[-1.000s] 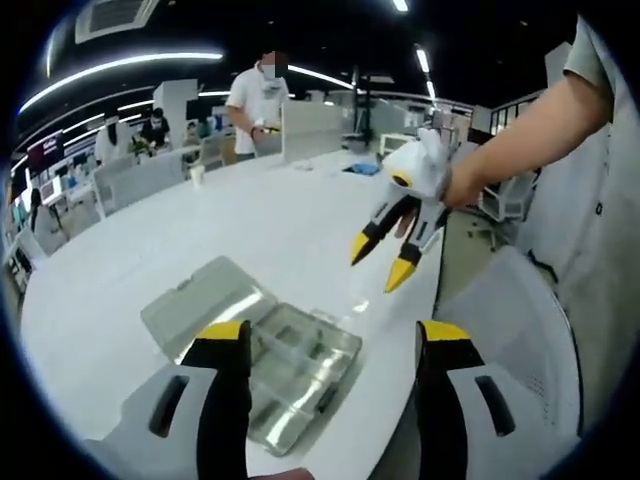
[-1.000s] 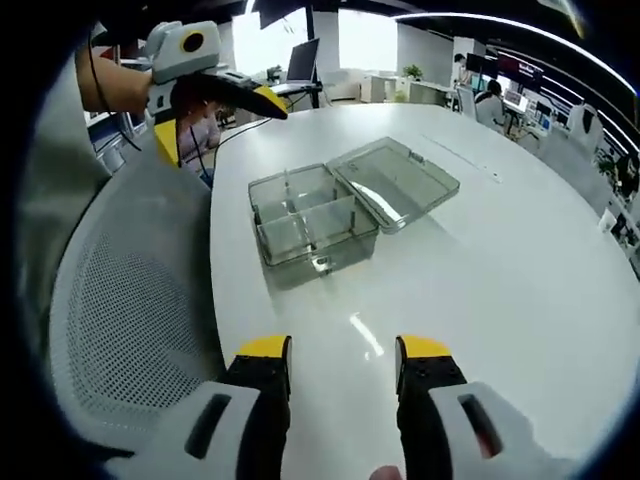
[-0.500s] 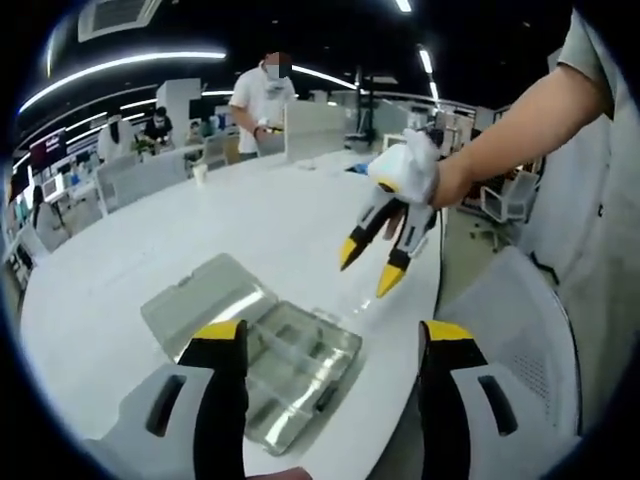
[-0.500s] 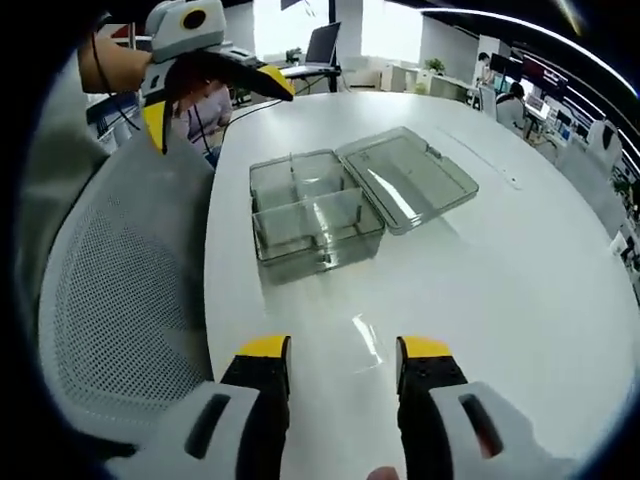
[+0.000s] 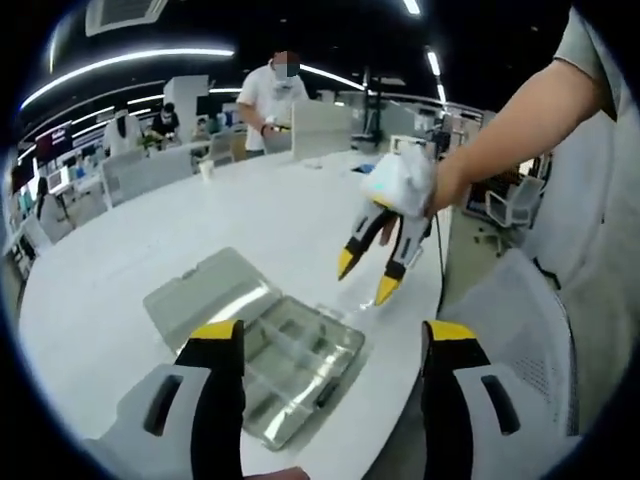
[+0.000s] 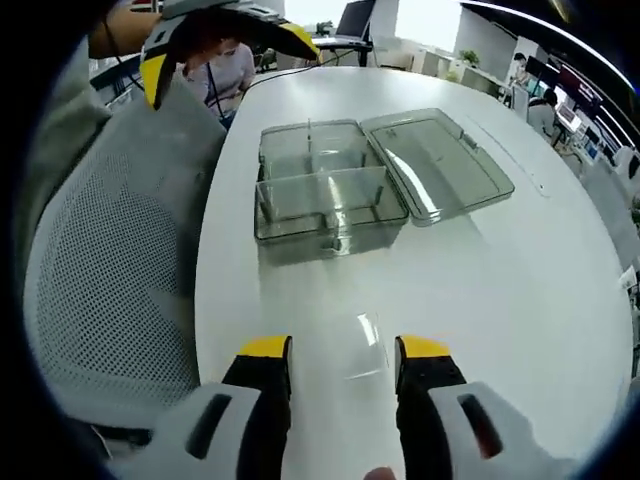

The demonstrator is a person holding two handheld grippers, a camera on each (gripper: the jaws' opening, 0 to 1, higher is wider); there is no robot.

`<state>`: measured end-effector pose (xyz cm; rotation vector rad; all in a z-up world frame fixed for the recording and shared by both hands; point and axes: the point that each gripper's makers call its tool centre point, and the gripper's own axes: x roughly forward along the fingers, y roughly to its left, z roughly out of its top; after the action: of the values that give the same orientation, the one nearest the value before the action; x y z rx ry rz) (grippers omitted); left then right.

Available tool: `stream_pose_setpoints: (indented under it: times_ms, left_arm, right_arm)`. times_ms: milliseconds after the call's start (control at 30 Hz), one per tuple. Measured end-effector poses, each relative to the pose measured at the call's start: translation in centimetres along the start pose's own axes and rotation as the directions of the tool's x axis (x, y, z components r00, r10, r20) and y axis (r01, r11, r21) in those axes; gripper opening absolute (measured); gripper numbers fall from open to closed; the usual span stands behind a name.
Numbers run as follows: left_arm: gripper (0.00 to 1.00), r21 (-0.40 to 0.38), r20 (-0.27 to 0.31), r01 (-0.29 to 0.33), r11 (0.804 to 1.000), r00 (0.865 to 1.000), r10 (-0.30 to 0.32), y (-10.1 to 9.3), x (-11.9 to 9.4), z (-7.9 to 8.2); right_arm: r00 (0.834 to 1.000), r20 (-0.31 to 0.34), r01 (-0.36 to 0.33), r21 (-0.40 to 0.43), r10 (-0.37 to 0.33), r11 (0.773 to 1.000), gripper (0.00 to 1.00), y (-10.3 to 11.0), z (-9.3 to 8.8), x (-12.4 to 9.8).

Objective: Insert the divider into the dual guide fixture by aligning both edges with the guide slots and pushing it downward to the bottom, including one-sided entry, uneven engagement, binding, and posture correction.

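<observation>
A broad white table (image 6: 500, 290) spreads across both views, and a white mesh chair (image 6: 110, 290) fills the left side of the right gripper view, tucked against the table's near edge. On the table sits the clear plastic box, my dual guide fixture (image 6: 325, 195), just above centre in the right gripper view and low at centre in the left gripper view (image 5: 290, 365), close to the table edge. Its hinged lid (image 6: 435, 165) lies flat and open, touching the box on the right in the right gripper view. A clear divider (image 6: 325, 185) stands upright across the inside of the box, splitting it into compartments; I cannot tell how deep it sits in the slots. My right gripper (image 6: 342, 350) rises at the bottom centre of its own view, yellow-tipped jaws apart with nothing between them, hovering over bare table below the box. It appears again right of centre in the left gripper view (image 5: 365, 275), tips pointing down above the box, well clear of it. My left gripper (image 5: 330, 335) has its jaws wide apart and empty, framing the box from above.
</observation>
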<state>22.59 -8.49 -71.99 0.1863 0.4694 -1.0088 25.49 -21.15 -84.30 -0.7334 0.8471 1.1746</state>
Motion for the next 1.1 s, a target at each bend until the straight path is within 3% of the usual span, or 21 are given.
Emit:
stream_pose_setpoints:
  times_ms: [433, 1100]
  left_arm:
    - [0.72, -0.023, -0.004, -0.021, 1.0, 1.0, 0.021, 0.7, -0.6, -0.8]
    - [0.72, -0.038, -0.009, -0.038, 0.999, 0.999, 0.037, 1.2, -0.9, -1.0]
  right_arm:
    - [0.998, -0.059, -0.033, -0.05, 0.03, 0.998, 0.34, -0.4, -0.7, 1.3]
    - [0.994, -0.098, -0.061, -0.093, 0.052, 0.994, 0.31, -0.5, -1.6, 2.0]
